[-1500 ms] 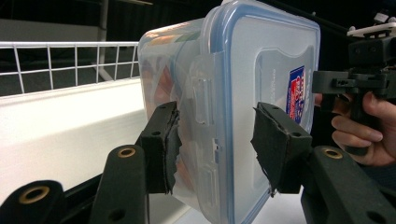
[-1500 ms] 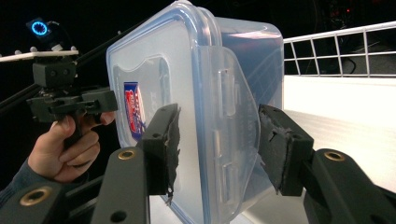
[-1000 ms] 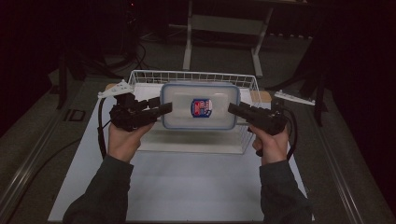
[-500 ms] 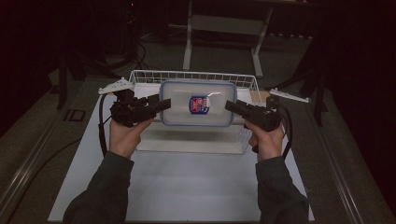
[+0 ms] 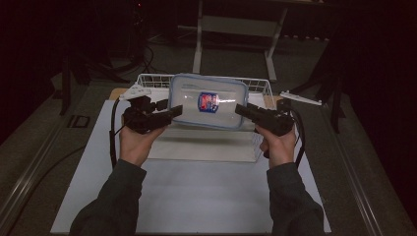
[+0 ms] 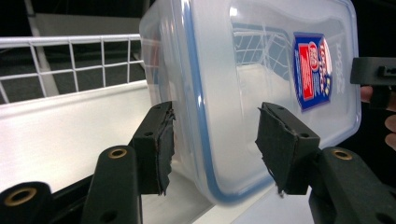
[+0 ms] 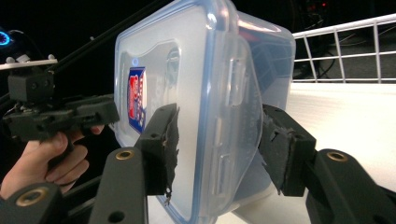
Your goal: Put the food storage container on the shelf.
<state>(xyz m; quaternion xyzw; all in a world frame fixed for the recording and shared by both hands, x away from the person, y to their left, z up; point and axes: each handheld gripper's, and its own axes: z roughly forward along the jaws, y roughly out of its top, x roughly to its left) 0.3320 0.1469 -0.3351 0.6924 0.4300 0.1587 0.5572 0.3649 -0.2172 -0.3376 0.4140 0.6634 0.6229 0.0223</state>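
A clear plastic box [image 5: 209, 101] with a blue-rimmed lid and a red and blue label hangs tilted above a white wire basket [image 5: 147, 78], lid toward the high camera. My left gripper [image 5: 173, 111] is at its left end. In the left gripper view [image 6: 212, 135] the jaws have just been opening. The box's rim [image 6: 201, 116] lies between them, and one pad [image 6: 285, 149] stands off the lid. My right gripper [image 5: 241, 109] is at the right end. In the right gripper view [image 7: 217, 135] it is shut across the box's edge [image 7: 219, 93].
The basket [image 6: 70, 42] has a white floor and sits at the far edge of a white mat [image 5: 196, 196]. Dark floor and metal stands lie beyond. The person's forearms come in from the bottom. The left gripper and its hand [image 7: 42, 163] appear in the right gripper view.
The box and both grippers have shifted slightly up and away from the person. Both grippers stay at the box's ends.
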